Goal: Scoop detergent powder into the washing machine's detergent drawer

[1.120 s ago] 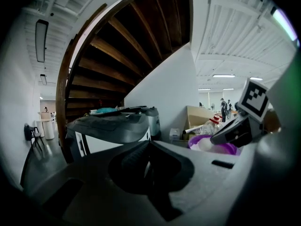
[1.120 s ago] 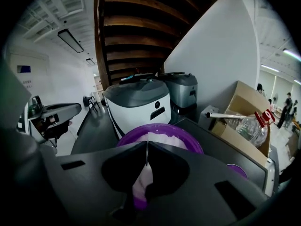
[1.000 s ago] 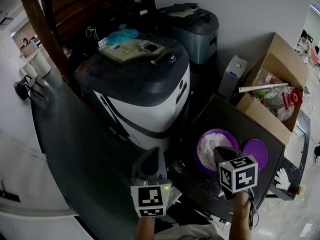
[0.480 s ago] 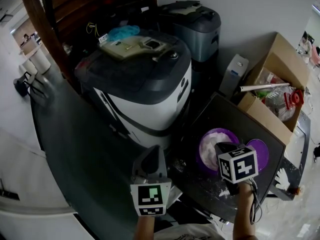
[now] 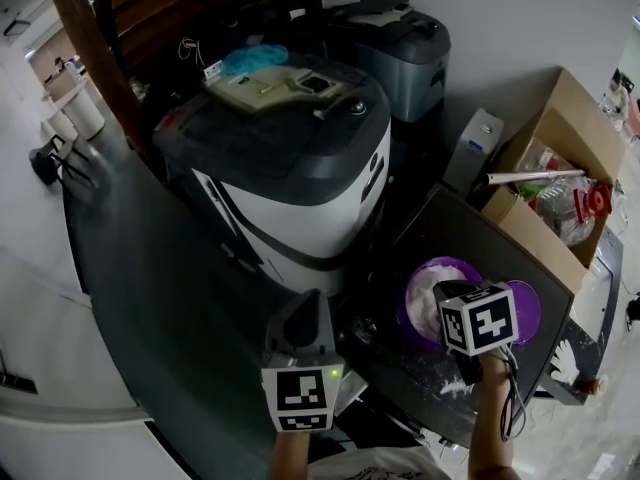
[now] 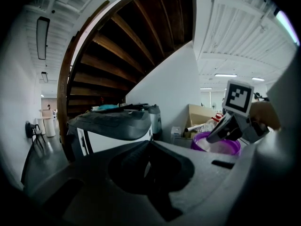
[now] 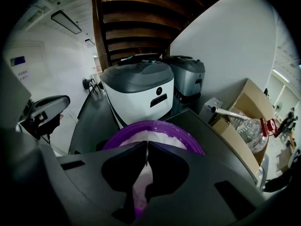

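Note:
A purple bowl (image 5: 424, 286) of white detergent powder (image 7: 151, 138) stands on a dark tabletop (image 5: 470, 236). My right gripper (image 5: 447, 295) hangs over the bowl, tips down at the powder, jaws closed together. No scoop shows between them. In the right gripper view its jaws (image 7: 146, 148) meet right above the bowl's rim (image 7: 184, 136). My left gripper (image 5: 305, 310) is held low and to the left, shut and empty, pointing toward the white and grey washing machine (image 5: 300, 168). From the left gripper view, the right gripper (image 6: 214, 135) dips into the bowl (image 6: 222, 148). No detergent drawer is discernible.
A purple lid (image 5: 526, 308) lies right of the bowl. Spilled powder (image 5: 452, 384) marks the tabletop near me. A second grey machine (image 5: 398, 43) stands behind the washer, a white carton (image 5: 480, 140) and an open cardboard box (image 5: 560, 168) to the right. A wooden staircase (image 6: 141, 41) rises behind.
My right gripper has shifted slightly forward and right over the bowl. The left gripper has stayed put.

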A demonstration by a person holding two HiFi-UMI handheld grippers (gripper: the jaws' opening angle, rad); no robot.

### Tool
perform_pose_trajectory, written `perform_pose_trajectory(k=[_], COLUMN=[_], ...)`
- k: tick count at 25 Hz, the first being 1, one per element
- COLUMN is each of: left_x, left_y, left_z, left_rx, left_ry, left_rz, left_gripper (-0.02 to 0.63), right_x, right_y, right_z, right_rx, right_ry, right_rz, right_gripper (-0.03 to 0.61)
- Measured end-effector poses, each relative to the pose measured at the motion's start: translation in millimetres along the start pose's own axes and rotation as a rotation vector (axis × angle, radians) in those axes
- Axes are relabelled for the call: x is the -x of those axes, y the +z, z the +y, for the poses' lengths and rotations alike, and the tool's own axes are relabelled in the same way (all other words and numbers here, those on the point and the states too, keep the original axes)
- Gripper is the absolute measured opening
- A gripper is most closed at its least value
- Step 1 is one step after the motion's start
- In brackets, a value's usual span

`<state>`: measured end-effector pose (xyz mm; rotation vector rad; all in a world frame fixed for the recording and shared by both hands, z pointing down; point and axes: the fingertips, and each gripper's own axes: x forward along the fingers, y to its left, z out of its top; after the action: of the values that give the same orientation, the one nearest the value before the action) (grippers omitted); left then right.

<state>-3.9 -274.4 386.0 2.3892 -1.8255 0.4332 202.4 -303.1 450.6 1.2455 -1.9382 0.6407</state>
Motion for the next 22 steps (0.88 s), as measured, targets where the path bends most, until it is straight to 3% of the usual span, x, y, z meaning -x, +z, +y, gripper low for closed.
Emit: perform_pose_trajectory(k=[9, 22], left_x=[-1, 2], left_y=[-6, -14], left_z=[3, 5], left_rx=[0.014, 0.027], left_ry=[0.004, 0.016], left_rz=[0.009, 0.022], left_gripper=[0.002, 0.002], right_x=[-2, -4], right_y=[-2, -9], right_z=[3, 26], right_rx=[0.028, 0.048], right_ry=[0.023, 0.136], right_rz=[0.03, 0.059], right_gripper=[0.021, 0.021])
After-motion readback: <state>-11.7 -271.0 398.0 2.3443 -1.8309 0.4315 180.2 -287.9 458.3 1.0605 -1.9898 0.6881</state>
